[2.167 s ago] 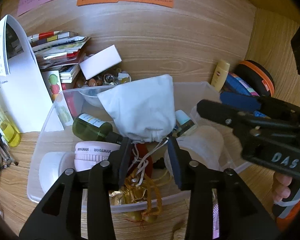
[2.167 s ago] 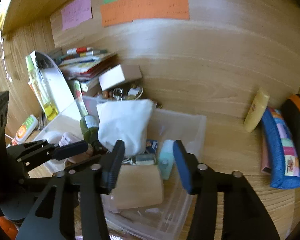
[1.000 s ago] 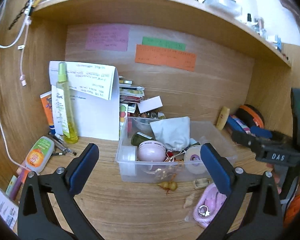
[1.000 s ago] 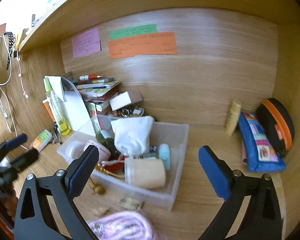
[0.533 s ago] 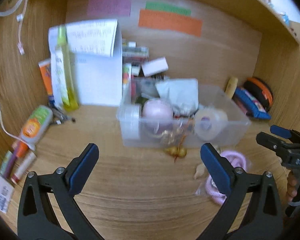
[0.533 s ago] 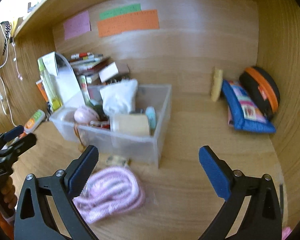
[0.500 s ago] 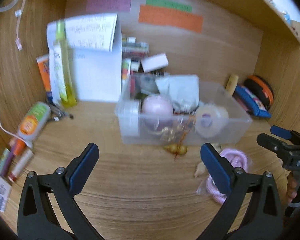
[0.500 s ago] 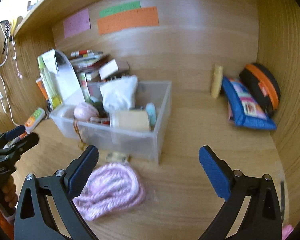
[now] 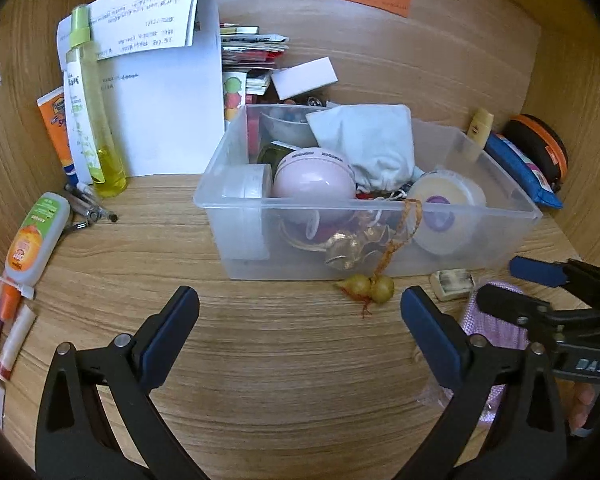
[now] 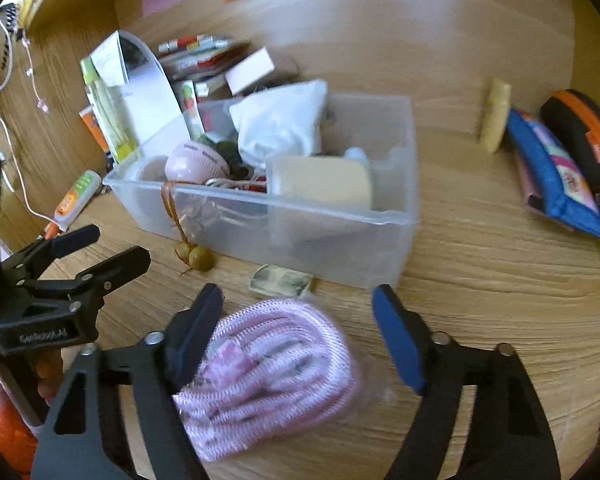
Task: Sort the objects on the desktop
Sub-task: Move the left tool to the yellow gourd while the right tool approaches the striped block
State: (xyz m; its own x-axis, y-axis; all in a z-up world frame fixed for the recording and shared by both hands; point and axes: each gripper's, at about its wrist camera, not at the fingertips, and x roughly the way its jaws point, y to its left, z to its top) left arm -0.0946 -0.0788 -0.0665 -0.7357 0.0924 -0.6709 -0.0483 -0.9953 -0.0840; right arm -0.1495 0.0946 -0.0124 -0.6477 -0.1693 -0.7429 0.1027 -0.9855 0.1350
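On the wooden desk (image 9: 260, 360), in front of the clear plastic bin (image 9: 380, 268), lies the coiled pink braided cable (image 10: 268, 364), bagged in thin clear film.

Right wrist view: right gripper (image 10: 296, 320) straddles the cable, left blue pad at the coil's edge, right pad clear of it. Jaws have just been closing, with the cable between them but not clamped. Cable surface is woven and ribbed, loops stacked in an oval; the picture is motion-blurred. A small flat packet (image 10: 282, 280) sits between the cable and the bin wall.

Left wrist view: left gripper (image 9: 300, 316) has jaws wide apart over bare desk, holding nothing. Only a sliver of the cable shows here, mostly hidden behind the right gripper's black frame. This view does show the bin contents better: pink round case (image 9: 314, 178), white drawstring cloth pouch (image 9: 370, 146), roll of tape (image 9: 446, 210), white round tin (image 9: 246, 182). A cord hangs over the bin's front wall, ending in two small gold gourd beads (image 9: 370, 286) on the desk.

Only the left view gives the tall yellow-green spray bottle (image 9: 90, 108) in full, upright against folded white paper (image 9: 160, 80). The right view alone shows the blue patterned pouch (image 10: 556, 176) and the black case with orange zip (image 10: 584, 136) unobstructed, well apart from the bin.
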